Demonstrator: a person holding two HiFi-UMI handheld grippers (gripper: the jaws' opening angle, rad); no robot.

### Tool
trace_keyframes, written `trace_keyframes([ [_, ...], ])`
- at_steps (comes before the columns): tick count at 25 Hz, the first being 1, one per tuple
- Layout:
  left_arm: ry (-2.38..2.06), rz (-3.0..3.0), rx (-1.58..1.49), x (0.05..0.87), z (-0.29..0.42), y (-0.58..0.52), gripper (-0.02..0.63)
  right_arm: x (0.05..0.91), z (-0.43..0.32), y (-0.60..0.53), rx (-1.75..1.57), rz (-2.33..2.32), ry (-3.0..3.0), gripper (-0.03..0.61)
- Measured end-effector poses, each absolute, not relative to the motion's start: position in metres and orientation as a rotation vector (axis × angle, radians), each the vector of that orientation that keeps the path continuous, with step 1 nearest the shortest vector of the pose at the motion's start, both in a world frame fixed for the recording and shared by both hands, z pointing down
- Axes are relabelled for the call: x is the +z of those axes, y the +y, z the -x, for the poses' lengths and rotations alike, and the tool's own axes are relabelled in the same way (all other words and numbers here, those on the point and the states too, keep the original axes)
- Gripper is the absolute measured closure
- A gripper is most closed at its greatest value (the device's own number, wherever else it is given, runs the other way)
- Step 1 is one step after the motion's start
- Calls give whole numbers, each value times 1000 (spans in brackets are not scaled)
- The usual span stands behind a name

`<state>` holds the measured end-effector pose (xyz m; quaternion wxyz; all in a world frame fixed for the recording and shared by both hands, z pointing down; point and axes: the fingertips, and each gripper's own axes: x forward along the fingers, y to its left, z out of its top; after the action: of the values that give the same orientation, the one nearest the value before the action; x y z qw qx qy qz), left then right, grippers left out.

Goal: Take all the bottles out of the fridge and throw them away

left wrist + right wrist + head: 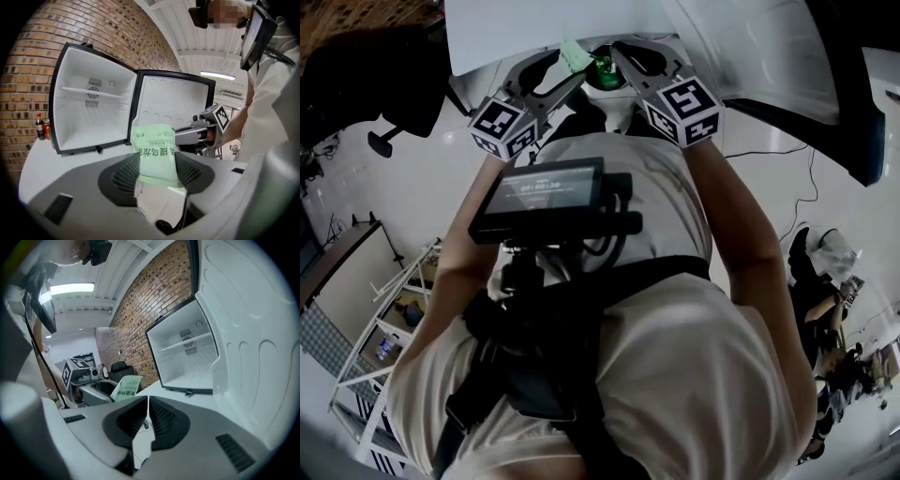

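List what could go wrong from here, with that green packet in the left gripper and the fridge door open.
1. The left gripper grips the pale green packet only low down, and most of it stands free above the jaws. It may sag or slip out.
2. The open fridge door stands close beside the shut, empty right gripper, so a swing could knock it.
3. The fridge looks empty, yet what look like bottles stand beside it and may be overlooked.
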<state>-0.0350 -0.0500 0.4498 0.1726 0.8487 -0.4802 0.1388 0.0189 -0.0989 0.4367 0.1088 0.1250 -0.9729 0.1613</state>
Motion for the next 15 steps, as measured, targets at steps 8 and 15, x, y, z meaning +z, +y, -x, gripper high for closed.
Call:
trace_keyframes([
  [8, -1382, -2370, 441, 475, 37, -50, 365, 446, -39, -101, 512, -452, -2810, 568],
  [15, -1221, -2291, 607, 540, 23, -47, 365, 435, -53, -100, 519, -565, -2743, 568],
])
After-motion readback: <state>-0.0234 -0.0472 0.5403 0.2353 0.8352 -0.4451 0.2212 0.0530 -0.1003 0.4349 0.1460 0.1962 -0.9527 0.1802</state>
